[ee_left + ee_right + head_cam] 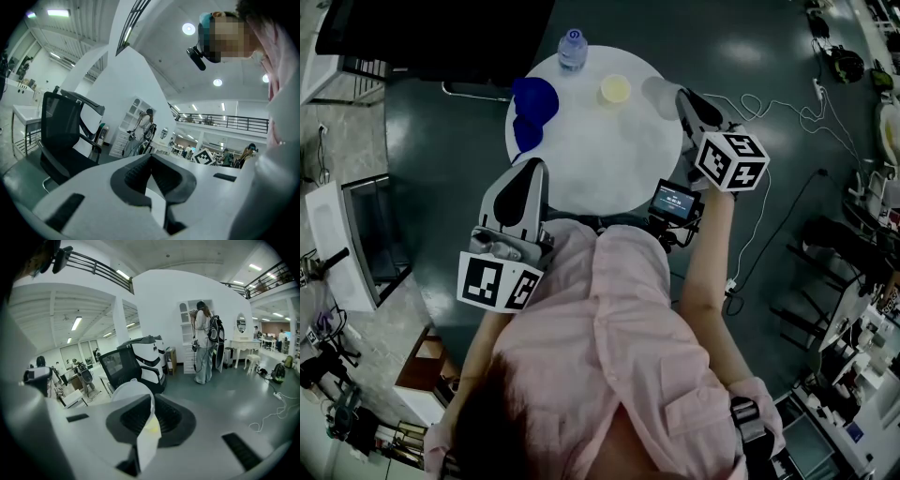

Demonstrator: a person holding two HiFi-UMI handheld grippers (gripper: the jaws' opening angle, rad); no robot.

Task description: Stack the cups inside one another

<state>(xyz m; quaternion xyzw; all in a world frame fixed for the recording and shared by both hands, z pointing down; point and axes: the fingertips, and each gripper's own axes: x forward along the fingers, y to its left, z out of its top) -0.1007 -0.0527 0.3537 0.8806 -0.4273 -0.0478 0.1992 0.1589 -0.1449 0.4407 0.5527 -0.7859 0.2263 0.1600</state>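
A round white table (609,159) carries blue cups (532,108) at its left and a pale yellow cup (615,89) near the back. My right gripper (682,101) is over the table's right rim, shut on the wall of a clear whitish cup (660,96). In the right gripper view the cup's (130,390) thin wall is pinched between the dark pads (166,420) of that gripper (151,401). My left gripper (534,171) hovers at the table's front left edge. Its jaws meet at the tip with nothing between them in the left gripper view (151,159).
A water bottle (572,47) stands at the table's back edge. A black office chair (63,136) is beyond the table. Cables (787,122) trail on the dark floor at the right. A white cabinet (347,244) is at the left.
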